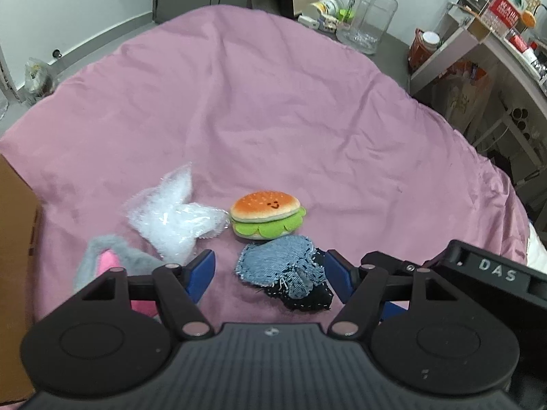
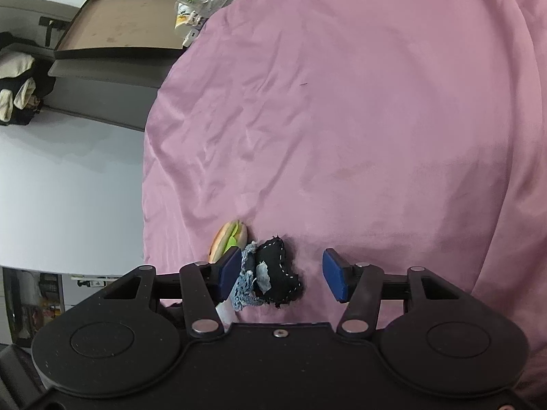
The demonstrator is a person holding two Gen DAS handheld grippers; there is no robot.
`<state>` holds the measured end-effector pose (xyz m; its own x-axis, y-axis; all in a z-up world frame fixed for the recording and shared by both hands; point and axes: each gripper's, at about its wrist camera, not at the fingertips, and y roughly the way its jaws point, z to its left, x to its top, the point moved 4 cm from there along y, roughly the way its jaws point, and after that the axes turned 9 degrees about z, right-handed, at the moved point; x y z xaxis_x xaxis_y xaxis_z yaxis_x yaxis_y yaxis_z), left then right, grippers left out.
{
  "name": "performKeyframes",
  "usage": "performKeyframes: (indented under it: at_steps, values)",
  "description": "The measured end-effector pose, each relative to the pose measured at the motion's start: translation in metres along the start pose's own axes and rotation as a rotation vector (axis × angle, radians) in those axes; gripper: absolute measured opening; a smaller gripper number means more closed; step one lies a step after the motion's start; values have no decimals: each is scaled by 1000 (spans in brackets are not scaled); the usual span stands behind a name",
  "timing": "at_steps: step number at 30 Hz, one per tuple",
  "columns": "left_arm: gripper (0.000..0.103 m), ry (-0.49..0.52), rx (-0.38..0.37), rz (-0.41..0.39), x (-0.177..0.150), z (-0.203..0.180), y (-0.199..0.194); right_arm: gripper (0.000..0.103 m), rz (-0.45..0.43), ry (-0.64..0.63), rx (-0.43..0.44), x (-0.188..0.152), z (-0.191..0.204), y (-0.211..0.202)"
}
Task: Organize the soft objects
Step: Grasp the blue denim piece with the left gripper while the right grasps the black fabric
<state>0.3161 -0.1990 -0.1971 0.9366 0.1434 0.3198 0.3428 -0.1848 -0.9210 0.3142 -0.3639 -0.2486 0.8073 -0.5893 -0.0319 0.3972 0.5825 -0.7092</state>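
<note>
Pink bedsheet, wrinkled; cluttered room behind.
Left gripper and right gripper both spread, straddling denim patch; glass jar, shelf beyond.

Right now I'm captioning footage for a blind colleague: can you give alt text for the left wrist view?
The open left gripper straddles a denim and black fabric piece on a pink bedspread. Just beyond lie a burger plush, a white fluffy cloth and, left, a grey and pink plush.
</note>
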Motion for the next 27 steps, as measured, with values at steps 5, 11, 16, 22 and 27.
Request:
performKeyframes:
  at_steps: [5, 11, 16, 22, 27]
  values:
    - [65, 0, -3, 19, 2, -2, 17, 53, 8, 28, 5, 4, -5, 5]
    - [57, -7, -16, 40, 7, -2, 34, 53, 21, 17, 10, 6, -4, 10]
    - [37, -16, -34, 28, 8, 0, 31, 53, 32, 4, 3, 7, -4, 15]
    - [22, -39, -54, 10, 7, 5, 17, 54, 52, -47, -10, 6, 3, 20]
    - [17, -52, -69, -5, 6, 11, 4, 54, 58, -91, -24, 4, 12, 25]
